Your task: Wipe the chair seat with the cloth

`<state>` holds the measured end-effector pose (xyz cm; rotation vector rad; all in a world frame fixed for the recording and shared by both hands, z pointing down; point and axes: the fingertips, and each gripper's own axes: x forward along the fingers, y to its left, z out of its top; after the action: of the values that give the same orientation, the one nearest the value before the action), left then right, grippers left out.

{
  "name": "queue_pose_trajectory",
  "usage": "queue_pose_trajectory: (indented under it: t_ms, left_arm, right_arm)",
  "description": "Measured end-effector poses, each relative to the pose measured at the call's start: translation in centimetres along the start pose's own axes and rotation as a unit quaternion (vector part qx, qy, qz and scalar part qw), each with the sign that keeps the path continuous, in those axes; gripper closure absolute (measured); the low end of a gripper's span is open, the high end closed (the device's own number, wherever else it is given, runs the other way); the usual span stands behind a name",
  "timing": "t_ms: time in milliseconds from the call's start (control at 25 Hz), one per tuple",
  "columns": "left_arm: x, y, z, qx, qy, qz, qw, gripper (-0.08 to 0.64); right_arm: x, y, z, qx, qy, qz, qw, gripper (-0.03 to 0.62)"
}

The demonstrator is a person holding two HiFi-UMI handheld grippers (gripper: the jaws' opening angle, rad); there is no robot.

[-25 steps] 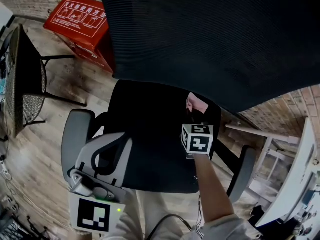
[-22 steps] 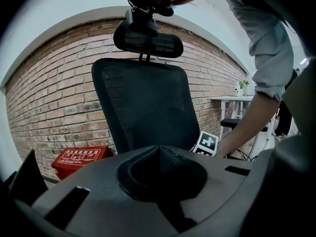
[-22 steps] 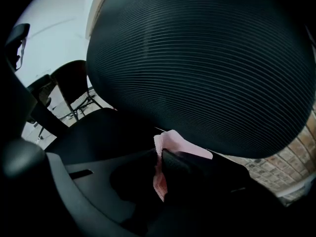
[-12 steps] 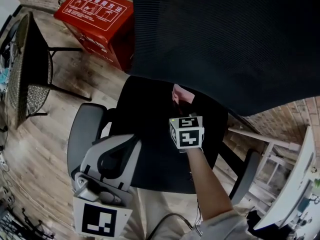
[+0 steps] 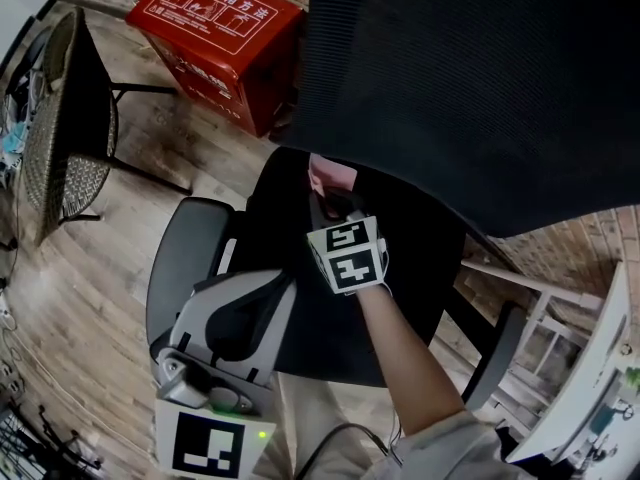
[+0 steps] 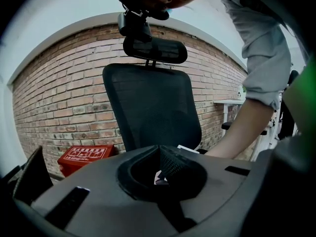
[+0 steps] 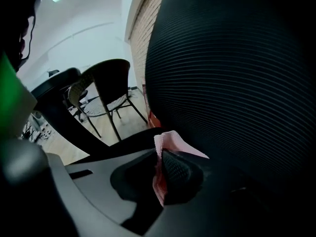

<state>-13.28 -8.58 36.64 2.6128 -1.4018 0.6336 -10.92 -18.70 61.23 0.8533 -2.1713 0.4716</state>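
Observation:
The black office chair's seat (image 5: 410,258) fills the middle of the head view, under its mesh backrest (image 5: 480,88). My right gripper (image 5: 335,206) is shut on a pink cloth (image 5: 330,175) and holds it against the rear of the seat, close to the backrest's base. In the right gripper view the cloth (image 7: 170,141) sticks out between the jaws of the right gripper (image 7: 160,174), with the backrest (image 7: 237,83) right beside it. My left gripper (image 5: 255,303) hovers by the seat's left front, jaws together and holding nothing. In its own view, the left gripper (image 6: 159,174) faces the backrest (image 6: 153,107).
A grey left armrest (image 5: 180,258) lies under my left gripper, and a right armrest (image 5: 490,358) is across the seat. A red box (image 5: 215,28) stands on the wooden floor behind the chair. A second dark chair (image 5: 60,118) is at far left, and a white desk (image 5: 520,278) at right.
My right gripper has slid the pink cloth leftward along the rear of the seat. The left gripper has stayed by the left armrest.

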Motion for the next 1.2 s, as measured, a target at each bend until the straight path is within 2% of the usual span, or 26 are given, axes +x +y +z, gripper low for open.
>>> queue_pose_trajectory:
  t_ms: [200, 520, 840, 1200]
  left_arm:
    - [-0.6, 0.5, 0.2, 0.001, -0.005, 0.003, 1.0, 0.541]
    - [-1.3, 0.8, -0.2, 0.0, 0.003, 0.001, 1.0, 0.541]
    - [-1.3, 0.6, -0.6, 0.006, 0.007, -0.006, 0.9999, 0.541]
    - [-0.4, -0.7, -0.9, 0.013, 0.014, -0.015, 0.9997, 0.541]
  right_arm:
    - [0.5, 3.9, 1.2, -0.021, -0.008, 0.039, 0.999, 0.537]
    - [0.6, 8.7, 1.3, -0.088, 0.001, 0.095, 0.992, 0.537]
    - [0.2, 7.8, 0.1, -0.076, 0.015, 0.066, 0.995, 0.537]
    - [-1.9, 4.8, -4.3, -0.045, 0.036, 0.033, 0.998, 0.537]
